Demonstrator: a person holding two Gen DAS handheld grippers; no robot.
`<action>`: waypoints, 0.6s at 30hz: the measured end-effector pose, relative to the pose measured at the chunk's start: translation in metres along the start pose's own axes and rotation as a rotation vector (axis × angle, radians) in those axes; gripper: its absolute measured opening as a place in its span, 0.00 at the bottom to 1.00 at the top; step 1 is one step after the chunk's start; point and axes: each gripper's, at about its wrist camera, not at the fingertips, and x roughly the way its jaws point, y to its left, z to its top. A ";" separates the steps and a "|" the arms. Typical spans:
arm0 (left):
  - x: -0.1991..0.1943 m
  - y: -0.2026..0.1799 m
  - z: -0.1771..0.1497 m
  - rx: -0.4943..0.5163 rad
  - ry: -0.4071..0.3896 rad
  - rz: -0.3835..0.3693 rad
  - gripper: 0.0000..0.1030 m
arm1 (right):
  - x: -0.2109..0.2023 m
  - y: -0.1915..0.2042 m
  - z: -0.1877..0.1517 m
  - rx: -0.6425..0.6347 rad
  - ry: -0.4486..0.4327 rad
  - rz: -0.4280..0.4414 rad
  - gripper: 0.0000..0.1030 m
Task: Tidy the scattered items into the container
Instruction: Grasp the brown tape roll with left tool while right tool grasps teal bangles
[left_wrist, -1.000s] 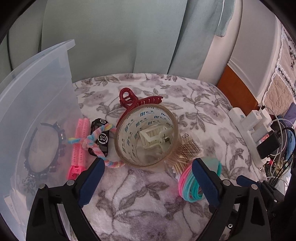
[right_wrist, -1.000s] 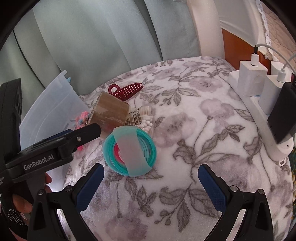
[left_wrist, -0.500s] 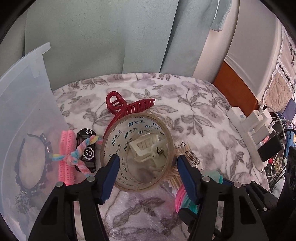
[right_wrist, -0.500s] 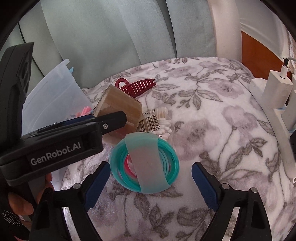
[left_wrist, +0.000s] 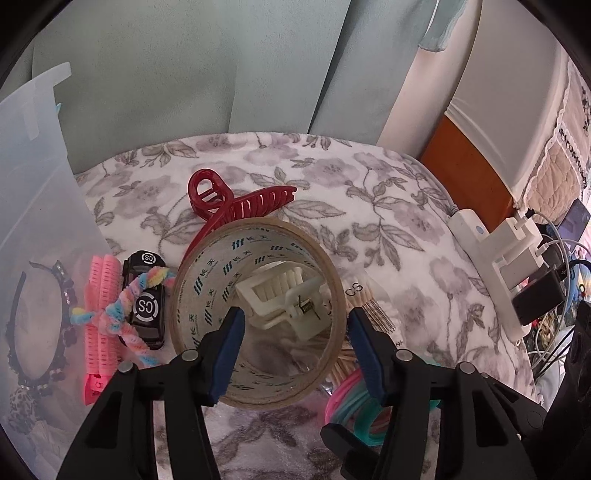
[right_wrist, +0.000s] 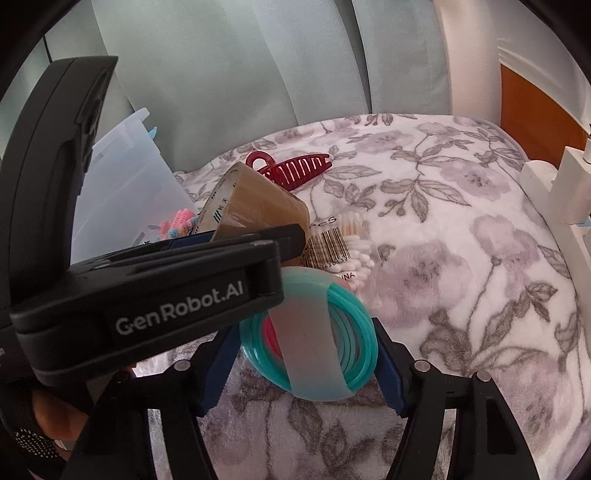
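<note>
The left tongs (left_wrist: 293, 334), wide a second ago, are being closed across the tape roll's (left_wrist: 258, 314) wall, one pad inside, one outside at 3 o'clock. The right tongs (right_wrist: 304, 360) are likewise being narrowed around the ring bundle (right_wrist: 314, 339). Neither is seen pressed yet. The bin (left_wrist: 33, 221) is seen at 9 o'clock.

A soft blanket (left_wrist: 369, 229) with grey flowers covers the bed. On it lie a red hair clip (left_wrist: 236, 203), a roll of tape (left_wrist: 255, 314), cotton buds (right_wrist: 351, 243), pink rollers (left_wrist: 99, 325), a toy car (left_wrist: 146, 295) and teal rings (right_wrist: 351, 343). A clear box (left_wrist: 33, 206) sits at the left edge.
</note>
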 end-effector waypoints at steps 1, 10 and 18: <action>0.000 0.000 0.000 -0.003 -0.002 -0.012 0.50 | -0.001 -0.001 0.000 0.007 -0.001 0.004 0.69; -0.010 0.002 -0.007 -0.043 0.009 -0.036 0.46 | -0.013 -0.013 -0.004 0.080 -0.018 -0.004 0.69; -0.027 0.004 -0.017 -0.065 0.005 -0.041 0.38 | -0.031 -0.021 -0.009 0.123 -0.034 -0.019 0.69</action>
